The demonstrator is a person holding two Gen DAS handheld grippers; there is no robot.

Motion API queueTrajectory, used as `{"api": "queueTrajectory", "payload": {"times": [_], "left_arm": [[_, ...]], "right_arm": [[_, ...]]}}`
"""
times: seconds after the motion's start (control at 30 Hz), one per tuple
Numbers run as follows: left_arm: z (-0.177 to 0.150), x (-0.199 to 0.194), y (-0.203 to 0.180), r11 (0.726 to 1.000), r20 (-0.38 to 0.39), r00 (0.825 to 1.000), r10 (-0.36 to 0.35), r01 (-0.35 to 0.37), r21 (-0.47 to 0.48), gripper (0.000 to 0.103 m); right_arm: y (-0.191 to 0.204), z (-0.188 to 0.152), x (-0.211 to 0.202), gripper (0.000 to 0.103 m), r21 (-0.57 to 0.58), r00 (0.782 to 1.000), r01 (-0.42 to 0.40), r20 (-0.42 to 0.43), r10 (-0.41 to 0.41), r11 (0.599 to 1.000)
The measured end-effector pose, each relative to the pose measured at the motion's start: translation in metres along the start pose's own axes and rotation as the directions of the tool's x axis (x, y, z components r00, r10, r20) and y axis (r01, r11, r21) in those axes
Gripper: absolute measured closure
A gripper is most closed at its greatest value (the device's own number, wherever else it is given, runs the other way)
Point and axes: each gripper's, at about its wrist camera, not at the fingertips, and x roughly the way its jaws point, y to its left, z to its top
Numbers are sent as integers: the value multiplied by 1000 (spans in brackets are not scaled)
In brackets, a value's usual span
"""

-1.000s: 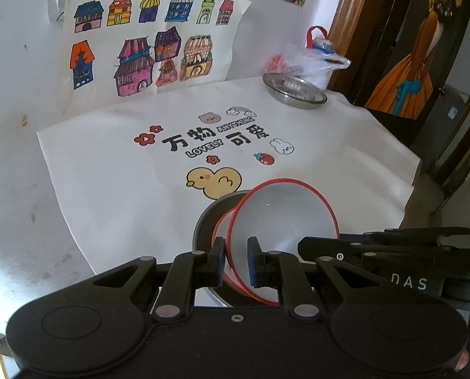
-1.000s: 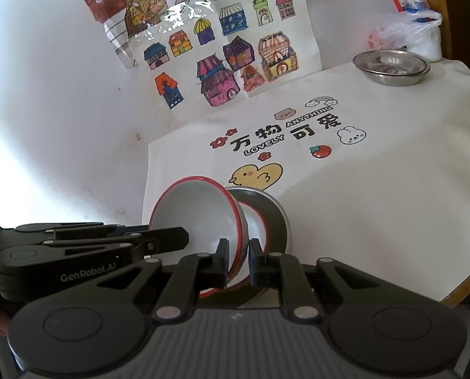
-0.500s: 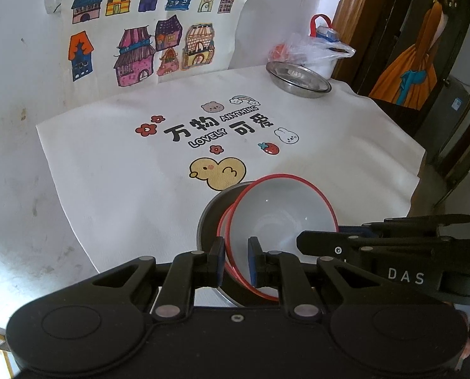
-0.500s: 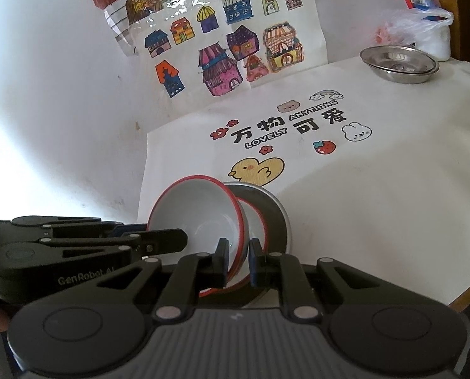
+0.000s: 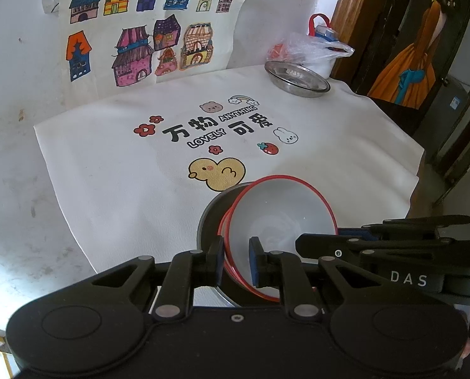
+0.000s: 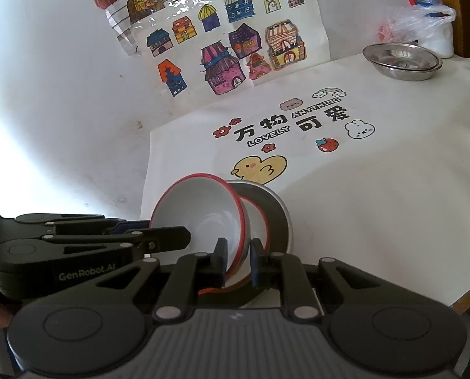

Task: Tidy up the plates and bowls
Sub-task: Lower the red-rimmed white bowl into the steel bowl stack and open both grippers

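A home: children's house drawings (image 5: 140, 41) taped to the wall, cartoon-printed tablecloth (image 5: 216, 126), wooden doorframe (image 5: 348, 15).

The left gripper (image 5: 236, 260) is showing a matte black body with two round raised discs, silver pivot screws along its linkage bars, and blue pads lining its black fingers (image 5: 256, 263). The right gripper (image 6: 237, 260) is wearing a ribbed grey housing under the same black linkages; its side is carrying white "DAS" lettering, the left's "GenRobot.AI".
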Motion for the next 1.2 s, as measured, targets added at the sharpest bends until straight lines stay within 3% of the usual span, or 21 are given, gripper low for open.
{"api": "queueTrajectory", "payload": {"times": [0.37,1.2], "left_arm": [[-2,1,2,1000,-5,1000,-5,5,-1,86],[-2,-3,4,1000,1,1000,-20,20,-1,83]], "right_arm": [[1,-1,0,78,-7,1000,2,8,-2,1000],[-6,-4,-4,72,-7,1000,-17,19,18,1000]]}}
